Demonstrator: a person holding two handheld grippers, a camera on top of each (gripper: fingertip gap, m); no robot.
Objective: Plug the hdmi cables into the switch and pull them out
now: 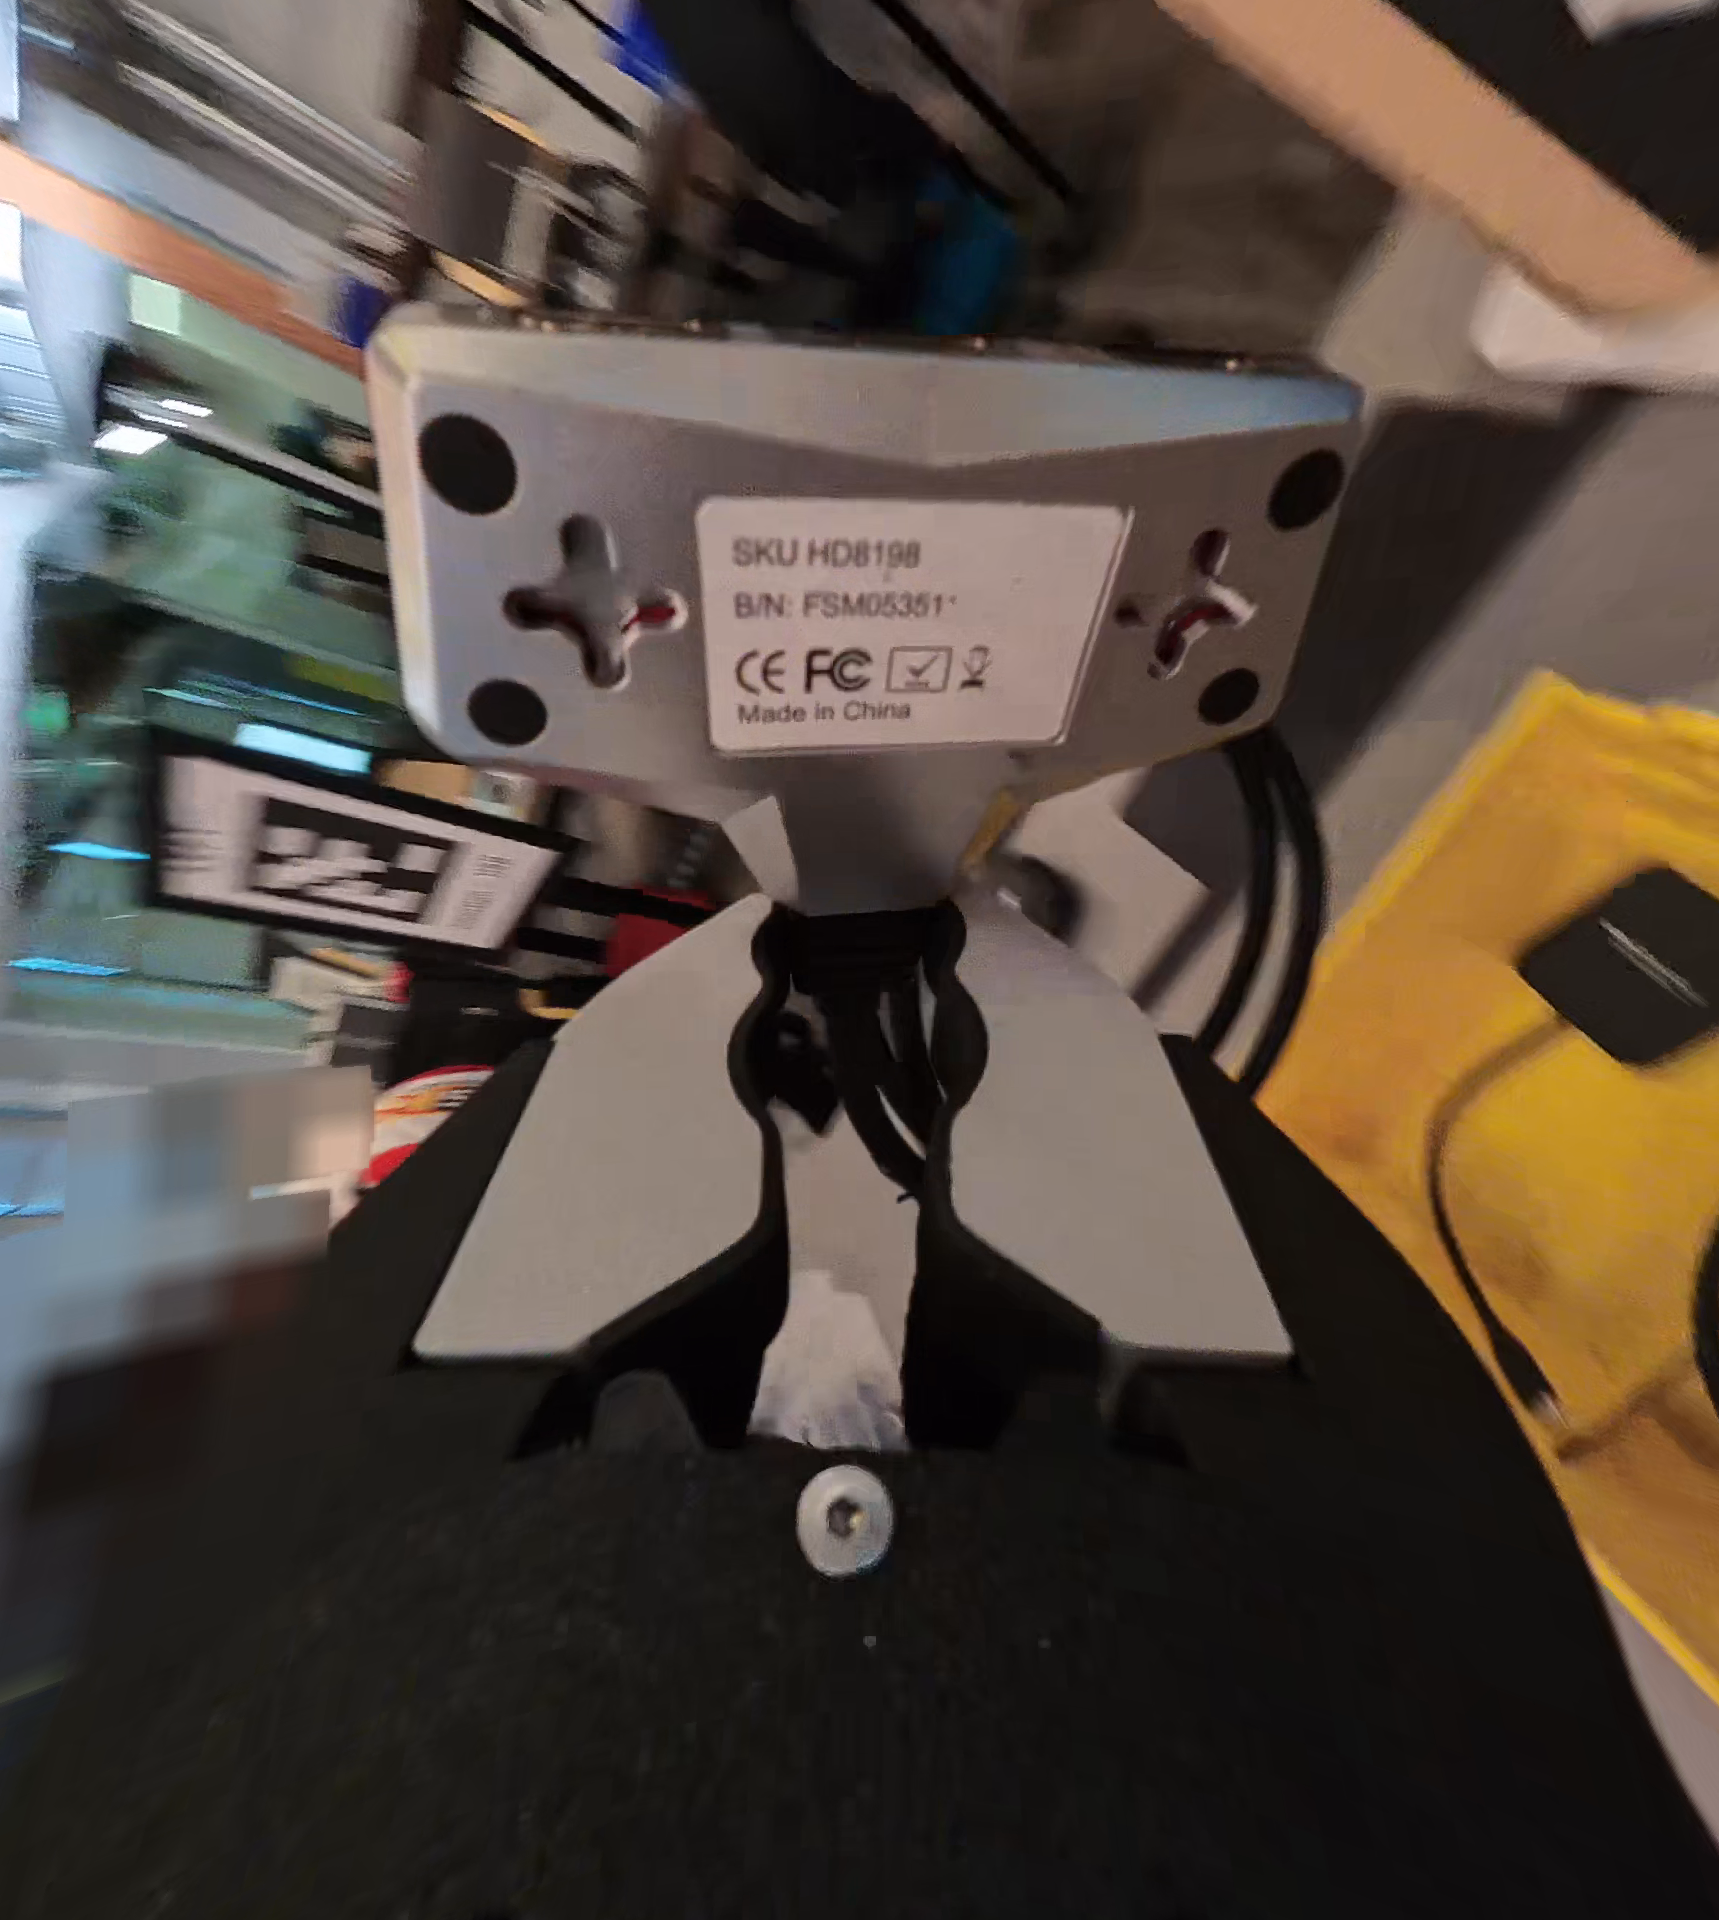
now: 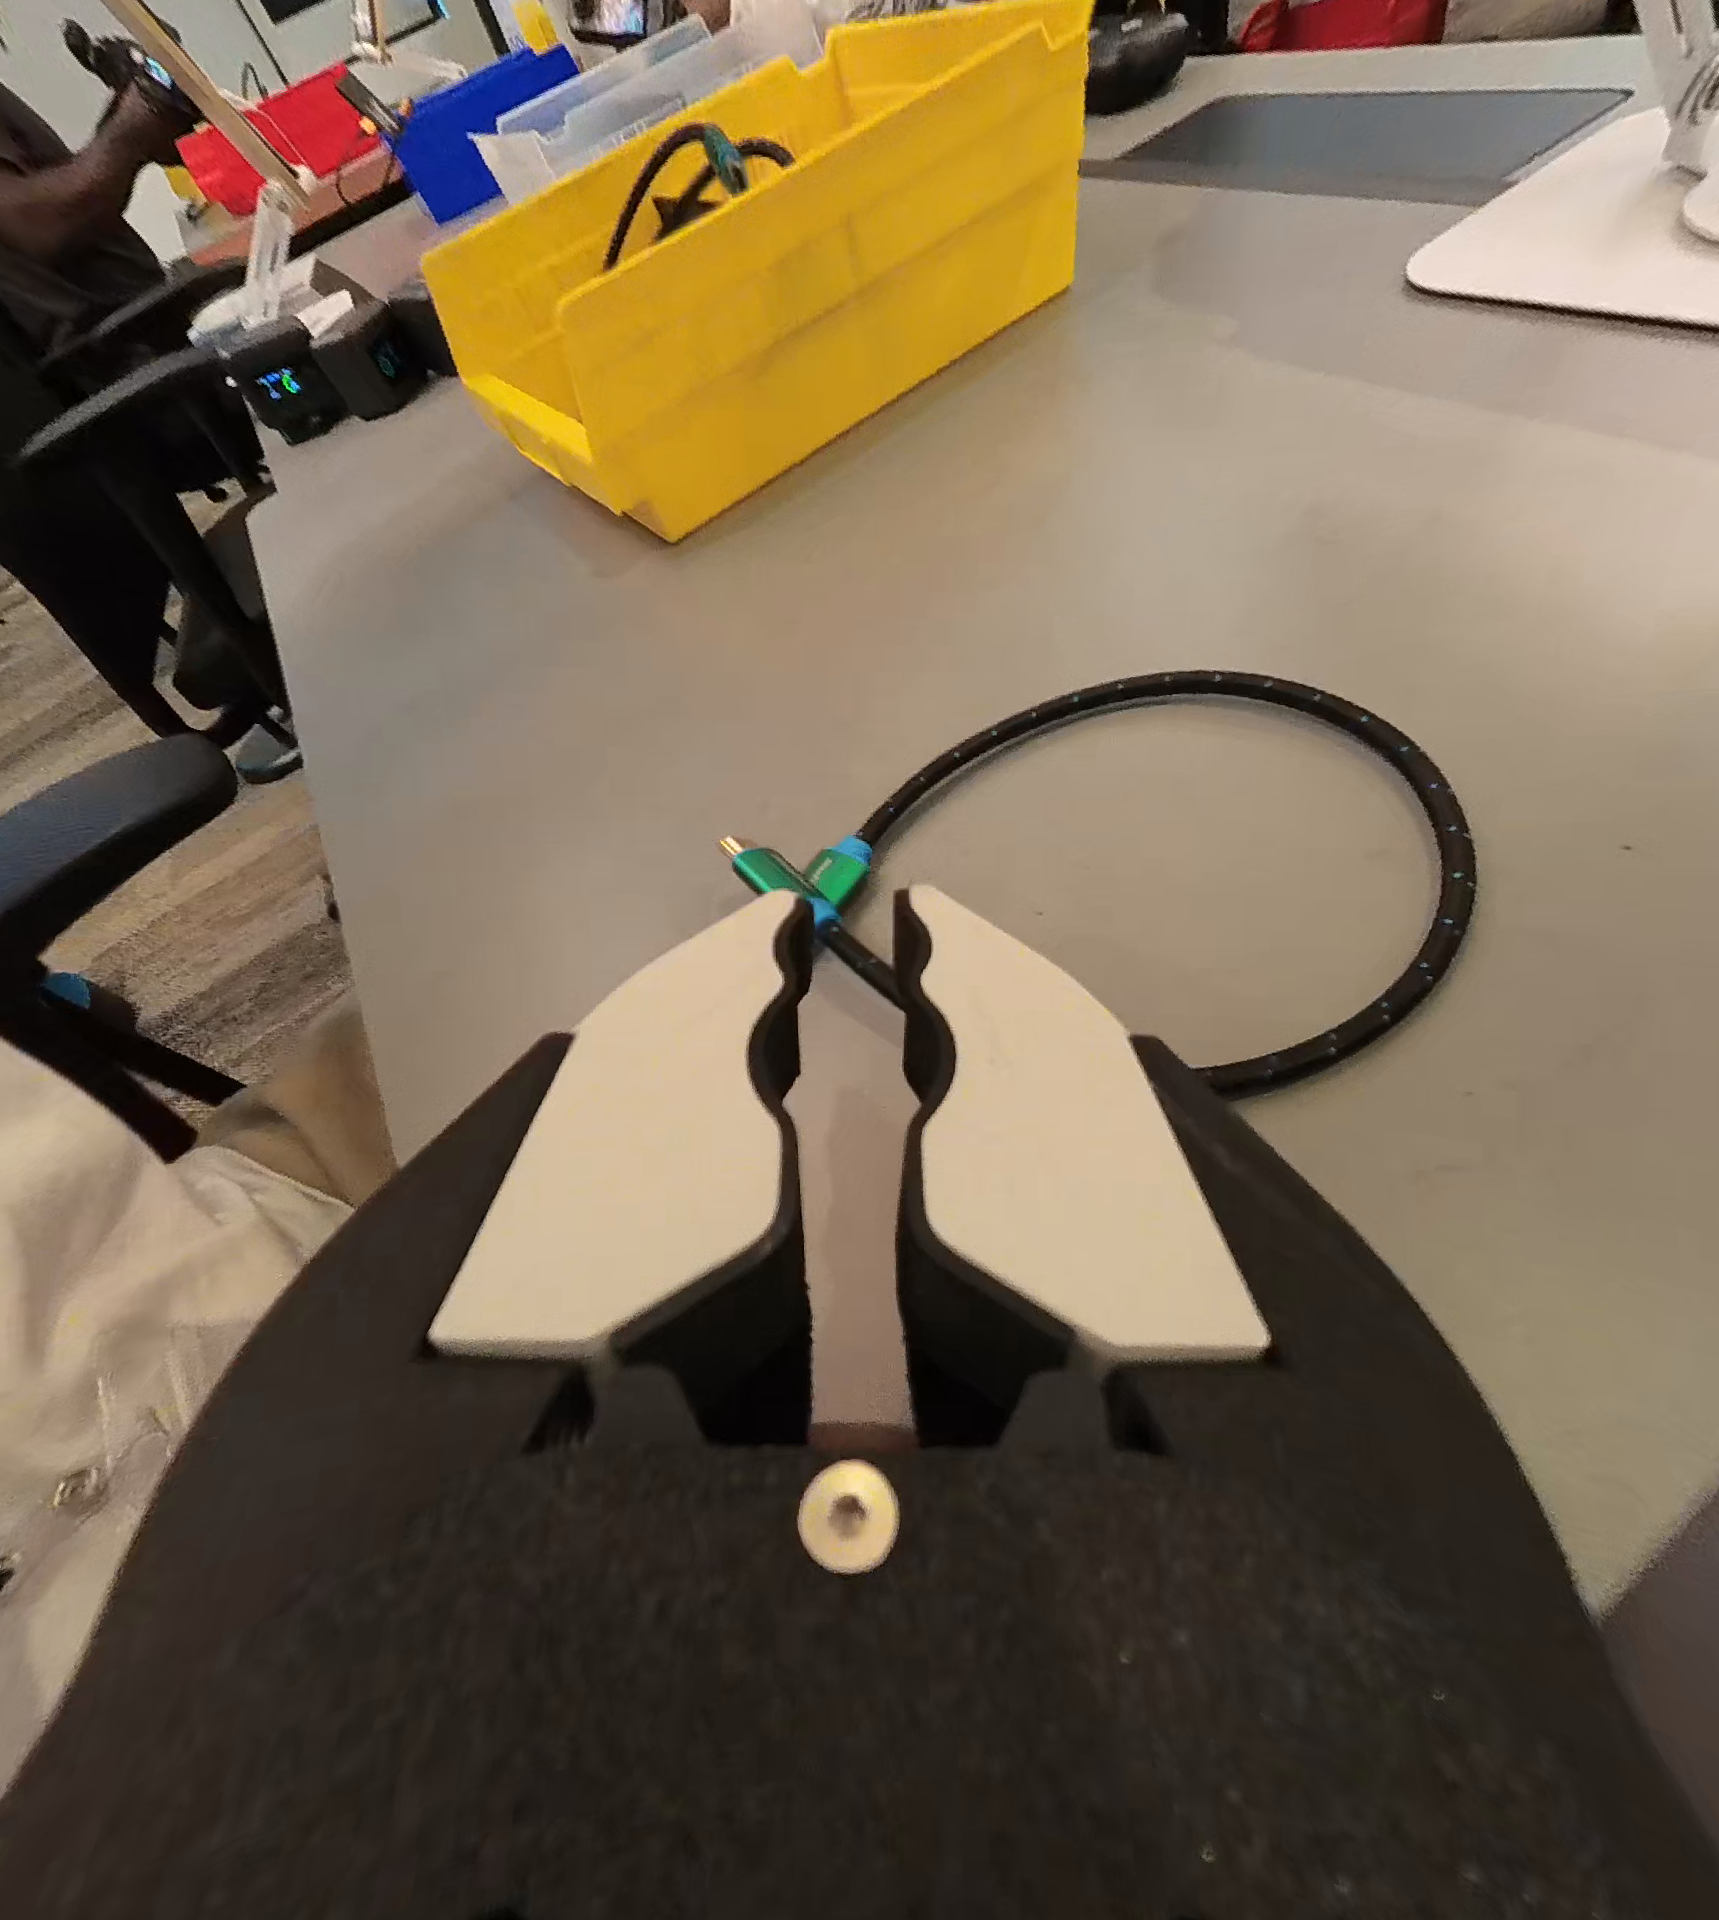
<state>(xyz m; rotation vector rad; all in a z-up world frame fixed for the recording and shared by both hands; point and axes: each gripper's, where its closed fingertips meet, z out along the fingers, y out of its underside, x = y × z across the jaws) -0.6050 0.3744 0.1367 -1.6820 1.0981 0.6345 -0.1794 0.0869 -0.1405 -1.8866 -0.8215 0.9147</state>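
At frame centre, our left gripper (image 1: pixel 860 925) clamps the switch (image 1: pixel 865 540), underside toward us. Our right gripper (image 2: pixel 850 914), fingers apart, approaches the cable (image 2: pixel 1447 831) plugs mid-frame; next, grasp one.

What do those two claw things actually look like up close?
Both look alike. Each gripper, left and right, has two pale grey fingers with wavy black inner edges, tapering towards the tips. They sit in a broad, rough black body with one silver screw at its centre. No markings or sleeves show.
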